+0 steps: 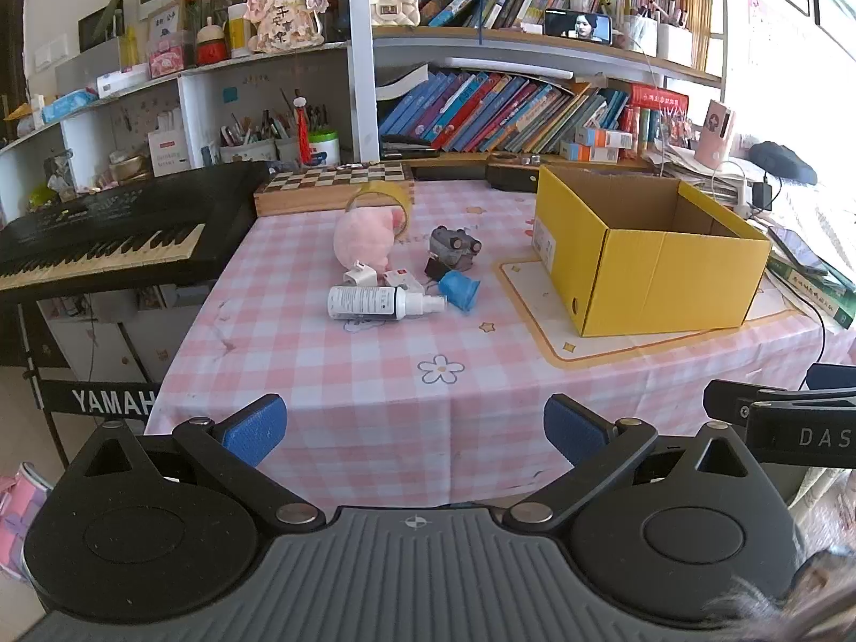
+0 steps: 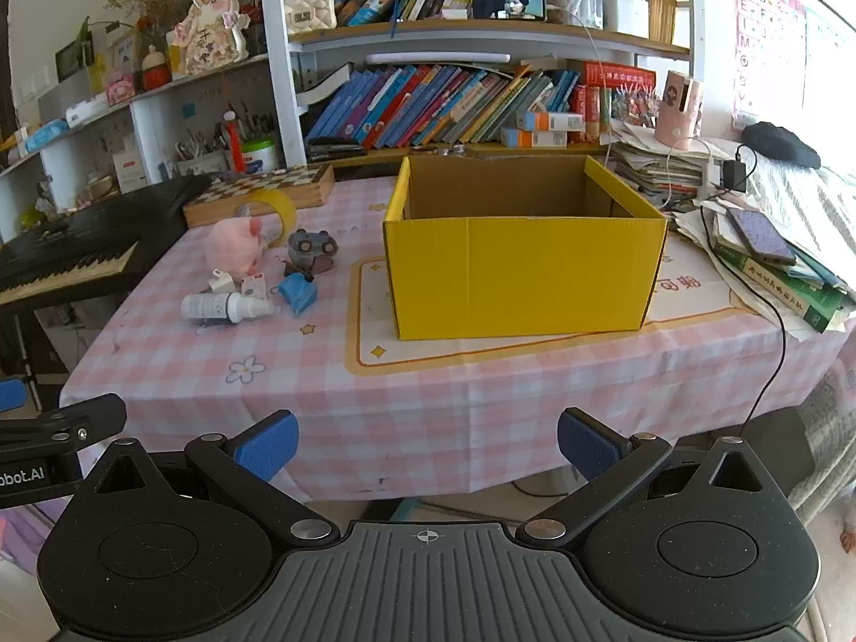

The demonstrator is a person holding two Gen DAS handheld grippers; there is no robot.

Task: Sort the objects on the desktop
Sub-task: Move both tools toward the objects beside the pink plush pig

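Note:
An open, empty yellow cardboard box stands on the pink checked tablecloth. To its left lies a small pile: a pink plush toy, a roll of yellow tape, a grey toy car, a blue cup on its side, a white spray bottle lying flat and small white chargers. My left gripper and my right gripper are both open and empty, held off the table's front edge.
A chessboard box and a black keyboard sit at the back left. Stacked books with a phone and a cable lie at the right. Bookshelves rise behind the table. The other gripper shows at the right edge of the left wrist view.

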